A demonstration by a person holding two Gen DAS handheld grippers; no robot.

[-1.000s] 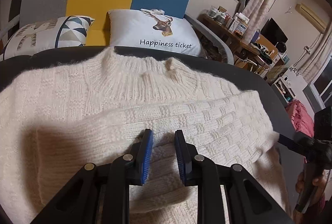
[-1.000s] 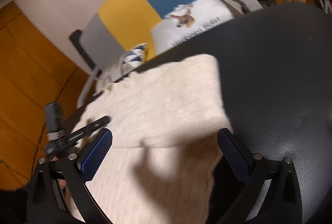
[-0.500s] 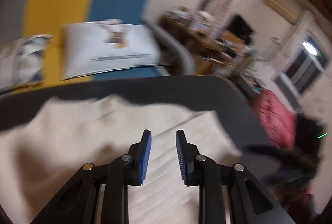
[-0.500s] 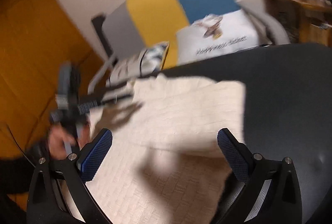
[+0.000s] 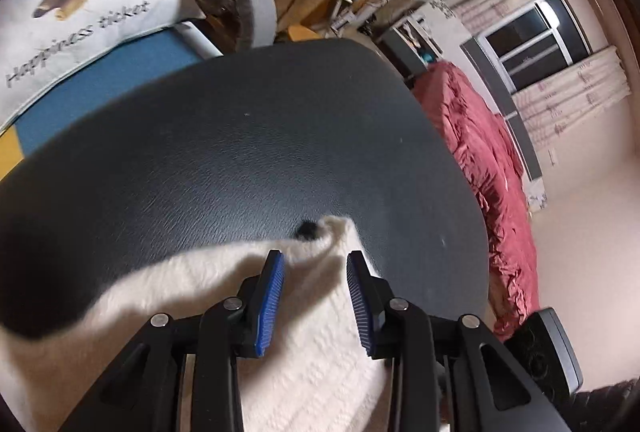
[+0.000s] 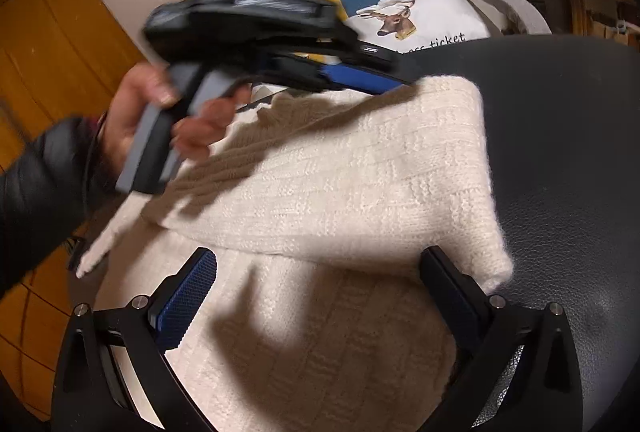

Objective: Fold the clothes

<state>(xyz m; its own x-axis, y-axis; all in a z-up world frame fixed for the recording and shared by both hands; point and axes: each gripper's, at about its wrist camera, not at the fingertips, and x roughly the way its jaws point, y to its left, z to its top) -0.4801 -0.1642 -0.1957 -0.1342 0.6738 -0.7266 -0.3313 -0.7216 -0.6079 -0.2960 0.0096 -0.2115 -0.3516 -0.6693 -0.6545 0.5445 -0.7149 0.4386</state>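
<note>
Swinging your left claw point(image 5: 316, 296) off the middle of the sweater point(image 6: 340, 192) has carried it to the garment's far right corner, where a second ago it hovered over the chest with its pads nearly together; now the jaws stand a moderate gap apart, astride a curled tip of knit, closed on nothing; your left hand point(image 6: 160, 120) shows in the right view, blurred, gripping the handle above the collar side. Your right claw point(image 6: 320, 284) stays spread wide over the lower part of the cloth, as it was before, holding nothing. The sweater lies on the dark worktop point(image 5: 248, 152), with one panel already laid across the body so that a straight folded edge crosses in front of your right claw; that suggests the fold is partly made, and the corner under your left claw looks like the next piece to be gathered, though whether it goes over or merely gets smoothed I cannot settle. The knit is cream, thick and fuzzy, worked in a basket-weave block pattern, ribbed near the neck; soft and limp, it will likely sag and drag if lifted by one point. The worktop is black, grained like leather, rounded at its edge; behind it sits a deer-print cushion point(image 5: 80, 16) on a blue and yellow seat.
</note>
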